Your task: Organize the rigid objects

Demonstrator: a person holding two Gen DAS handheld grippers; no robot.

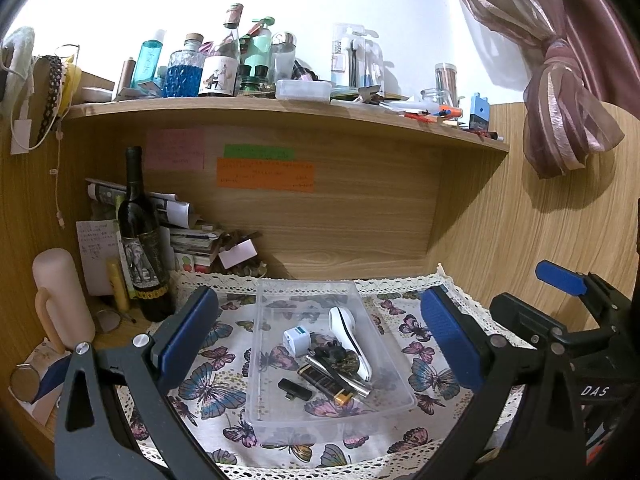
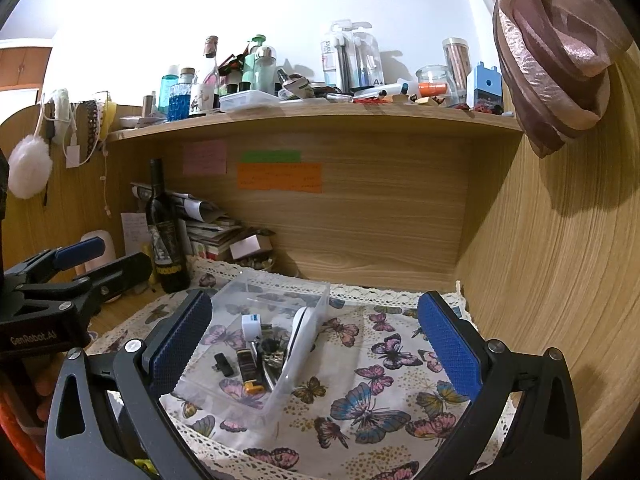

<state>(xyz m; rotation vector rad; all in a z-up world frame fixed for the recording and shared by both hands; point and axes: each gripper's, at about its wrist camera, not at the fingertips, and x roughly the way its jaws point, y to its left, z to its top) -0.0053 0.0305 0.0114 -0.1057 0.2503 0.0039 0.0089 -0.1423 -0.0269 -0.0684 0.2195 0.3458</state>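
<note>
A clear plastic tray [image 1: 280,412] sits on a butterfly-print cloth [image 1: 208,392]. It holds a white handheld device [image 1: 352,340], a white plug adapter [image 1: 298,340], a small black dongle [image 1: 295,389], a black and gold battery [image 1: 324,382] and a dark clump. My left gripper [image 1: 320,344] is open and empty, above the tray. My right gripper [image 2: 316,344] is open and empty, over the tray's right wall [image 2: 308,344] and the cloth [image 2: 372,400]. The same tray contents show in the right wrist view, with the white device [image 2: 300,340] leaning on the wall.
A dark wine bottle [image 1: 142,240] and a pink mug [image 1: 60,300] stand at the left. Stacked papers [image 1: 188,232] lie behind. A wooden shelf [image 1: 280,112] above carries several bottles and jars. A wooden wall [image 2: 560,280] closes the right side. The other gripper [image 1: 560,320] shows at right.
</note>
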